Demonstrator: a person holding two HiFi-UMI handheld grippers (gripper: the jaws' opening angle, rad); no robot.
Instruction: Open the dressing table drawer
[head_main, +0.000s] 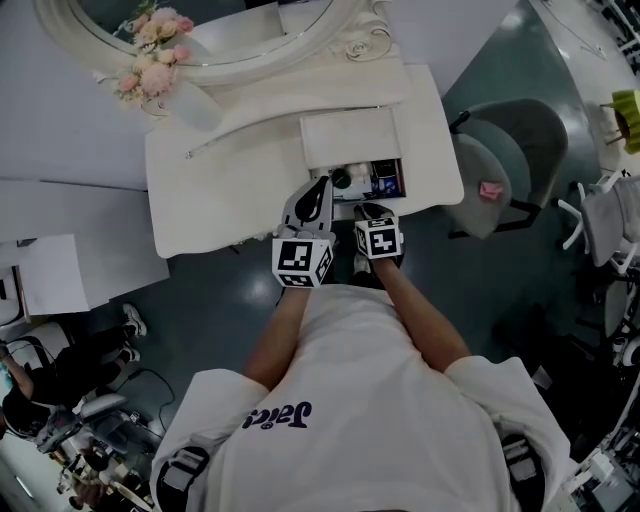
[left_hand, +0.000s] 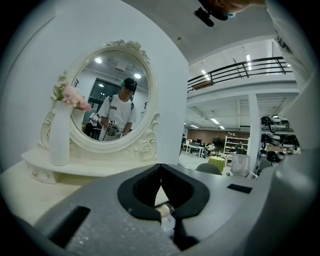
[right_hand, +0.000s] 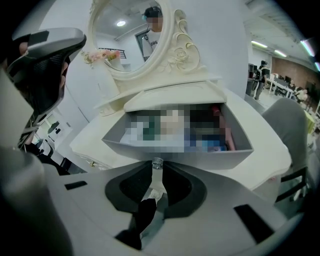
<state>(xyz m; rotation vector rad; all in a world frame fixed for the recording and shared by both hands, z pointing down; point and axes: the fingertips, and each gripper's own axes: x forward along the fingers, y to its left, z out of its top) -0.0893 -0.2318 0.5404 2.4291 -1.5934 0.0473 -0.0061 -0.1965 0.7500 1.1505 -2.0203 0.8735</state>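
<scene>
Open hall, grey floor. White dressing table (head_main: 230, 190) stands against a white wall. The drawer (right_hand: 175, 152) sits mid front edge, already part-way out, w/ small stuff inside. Right gripper (right_hand: 157, 167) is clamped on the little knob (right_hand: 157, 162) — jaw tips only. Left gripper (left_hand: 160, 176) has jaws together, nothing in them, and hovers by the drawer's front left corner.

Risks, as I judge them:
- Pull too far and the drawer could leave its slot, drop, and spill.
- An off-line pull could skew it and make it jam. A jolt could then rock the tall vase (head_main: 192, 103) near the table's back left corner.
- The tip grip is thin, so the knob may slip out.

Around: grey chair (head_main: 505, 150) just beside the table's right edge, clear of the pull. Oval mirror (head_main: 215, 30) at the back edge, pink flowers (head_main: 155, 45) in the vase. In the way — the person's own body close to the front edge, and the left gripper near the drawer's corner.
</scene>
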